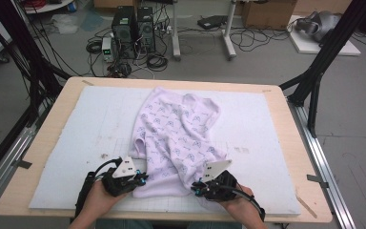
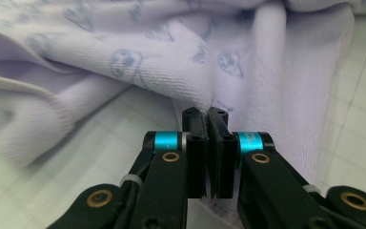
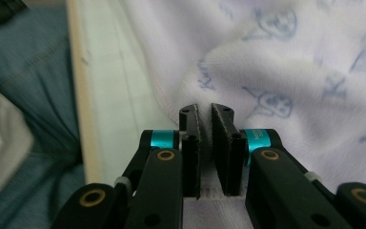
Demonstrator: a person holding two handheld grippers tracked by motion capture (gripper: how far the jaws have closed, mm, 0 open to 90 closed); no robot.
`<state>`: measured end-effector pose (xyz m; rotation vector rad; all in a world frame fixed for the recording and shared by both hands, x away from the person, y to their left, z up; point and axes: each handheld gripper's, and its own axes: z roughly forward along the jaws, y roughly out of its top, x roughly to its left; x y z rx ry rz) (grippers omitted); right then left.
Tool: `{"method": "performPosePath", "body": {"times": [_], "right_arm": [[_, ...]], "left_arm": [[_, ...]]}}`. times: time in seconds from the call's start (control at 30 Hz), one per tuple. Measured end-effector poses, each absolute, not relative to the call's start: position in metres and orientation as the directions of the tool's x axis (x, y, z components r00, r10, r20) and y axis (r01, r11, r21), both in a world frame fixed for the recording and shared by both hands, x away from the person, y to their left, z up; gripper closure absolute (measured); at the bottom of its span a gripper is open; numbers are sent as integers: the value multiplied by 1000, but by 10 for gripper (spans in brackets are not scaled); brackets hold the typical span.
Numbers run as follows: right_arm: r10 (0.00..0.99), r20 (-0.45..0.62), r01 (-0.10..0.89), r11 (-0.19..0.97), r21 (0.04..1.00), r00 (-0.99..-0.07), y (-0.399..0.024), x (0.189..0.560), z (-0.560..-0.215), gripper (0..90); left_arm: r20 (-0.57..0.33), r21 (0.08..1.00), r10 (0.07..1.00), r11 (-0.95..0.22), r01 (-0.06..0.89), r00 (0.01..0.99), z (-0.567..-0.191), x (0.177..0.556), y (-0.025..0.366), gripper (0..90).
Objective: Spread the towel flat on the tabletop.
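A pale lilac garment (image 1: 176, 133) with a blue print lies crumpled on a white mat (image 1: 90, 124), reaching from the far middle down to the near edge. My left gripper (image 1: 140, 180) is at the garment's near left corner. In the left gripper view this gripper (image 2: 208, 112) is shut, and a pucker of the cloth (image 2: 138, 62) is nipped at its tips. My right gripper (image 1: 198, 186) is at the near right corner. In the right gripper view that gripper (image 3: 205, 109) stands almost together, with a fold of the printed cloth (image 3: 276, 71) filling the thin gap.
The mat covers a wooden table (image 1: 282, 119). Its near edge (image 3: 78, 95) and the person's blue-clothed lap (image 3: 24, 71) lie just left of my right gripper. Black frame posts (image 1: 314, 81) flank the table. Computer towers (image 1: 133, 31) and cables sit on the floor beyond.
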<state>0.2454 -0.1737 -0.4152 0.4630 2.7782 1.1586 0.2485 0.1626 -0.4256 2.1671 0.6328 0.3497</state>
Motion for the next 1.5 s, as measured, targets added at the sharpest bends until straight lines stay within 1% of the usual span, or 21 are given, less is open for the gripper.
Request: {"method": "performPosePath", "body": {"times": [0.07, 0.17, 0.27, 0.3, 0.43, 0.5, 0.6, 0.7, 0.77, 0.8, 0.83, 0.87, 0.93, 1.0, 1.1, 1.2, 1.33, 1.43, 1.5], "right_arm": [[320, 65, 257, 605, 754, -945, -179, 244, -404, 826], [352, 62, 255, 535, 805, -934, -188, 244, -386, 822], [409, 37, 264, 514, 817, -912, -196, 252, -378, 827], [428, 42, 278, 505, 817, -903, -198, 257, -379, 828], [509, 96, 370, 471, 801, -855, -208, 283, -389, 826], [550, 79, 398, 490, 776, -831, -211, 295, -395, 827], [581, 49, 416, 519, 746, -812, -213, 308, -403, 826], [608, 47, 452, 533, 715, -793, -214, 318, -411, 819], [622, 63, 478, 527, 703, -780, -217, 323, -417, 796], [625, 72, 487, 524, 699, -777, -219, 325, -419, 771], [628, 86, 498, 520, 694, -774, -220, 326, -421, 735], [628, 94, 500, 509, 701, -772, -223, 327, -421, 721], [627, 78, 483, 509, 713, -775, -227, 323, -417, 717], [628, 60, 464, 504, 728, -776, -234, 317, -409, 728], [639, 8, 437, 517, 736, -769, -243, 306, -396, 736], [638, -23, 401, 511, 761, -770, -250, 293, -382, 736], [573, -32, 334, 521, 786, -819, -248, 276, -374, 736], [503, -47, 294, 575, 764, -863, -237, 268, -385, 727], [466, -12, 302, 593, 747, -885, -232, 267, -398, 714]], "left_arm": [[44, 807, 574, -502, 310, 817, -415, 246, 174, 866], [80, 808, 605, -505, 304, 792, -402, 244, 188, 866], [114, 800, 625, -519, 302, 772, -396, 247, 192, 866], [108, 805, 638, -506, 309, 762, -395, 251, 193, 866], [94, 807, 678, -481, 343, 729, -400, 272, 190, 867], [92, 799, 696, -479, 364, 712, -406, 285, 188, 866], [89, 782, 714, -482, 394, 695, -415, 303, 184, 866], [74, 765, 722, -483, 425, 688, -424, 315, 182, 863], [74, 762, 719, -488, 426, 691, -425, 317, 181, 855], [75, 764, 720, -486, 424, 690, -425, 316, 181, 847], [72, 764, 724, -482, 428, 686, -424, 315, 183, 823], [63, 768, 727, -473, 432, 683, -422, 315, 185, 785], [55, 783, 733, -454, 426, 678, -417, 311, 191, 736], [68, 797, 737, -446, 408, 673, -411, 305, 196, 691], [86, 809, 731, -448, 381, 677, -401, 296, 201, 663], [100, 815, 711, -460, 353, 696, -393, 285, 203, 658], [60, 832, 677, -440, 338, 733, -394, 275, 201, 657], [45, 823, 653, -454, 343, 756, -406, 272, 194, 641], [35, 811, 644, -466, 355, 764, -416, 272, 190, 630]]}}
